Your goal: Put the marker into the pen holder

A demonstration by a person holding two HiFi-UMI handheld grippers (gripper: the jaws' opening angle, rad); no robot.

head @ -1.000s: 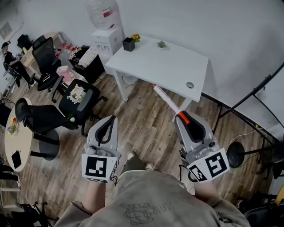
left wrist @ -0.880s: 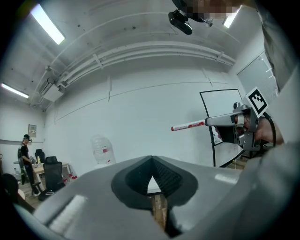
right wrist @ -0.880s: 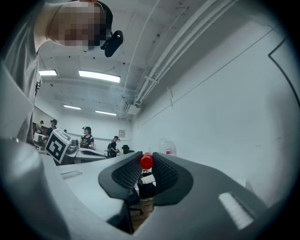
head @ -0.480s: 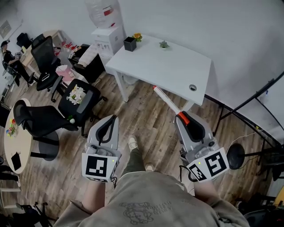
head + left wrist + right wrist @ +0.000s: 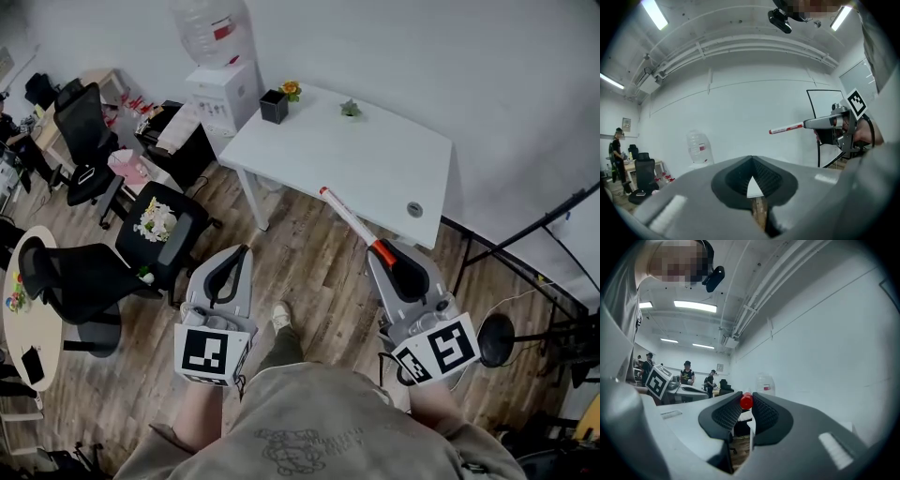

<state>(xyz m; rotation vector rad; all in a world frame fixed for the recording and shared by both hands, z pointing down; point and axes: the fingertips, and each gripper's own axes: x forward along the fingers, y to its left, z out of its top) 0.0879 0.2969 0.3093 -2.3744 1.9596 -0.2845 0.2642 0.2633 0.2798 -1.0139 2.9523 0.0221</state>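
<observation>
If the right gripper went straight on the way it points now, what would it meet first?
Probably nothing close. The right gripper, shut on the marker, aims across the white table, seemingly above its top, toward the water bottle. Depth is unclear.

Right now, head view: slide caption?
Right gripper holds a marker toward the white desk; left gripper shut and empty.

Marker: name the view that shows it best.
Head view: the marker shows full length, sticking out of the right gripper toward the table. The left gripper view shows it small, side-on; the right gripper view shows only its red end between the jaws.
</observation>
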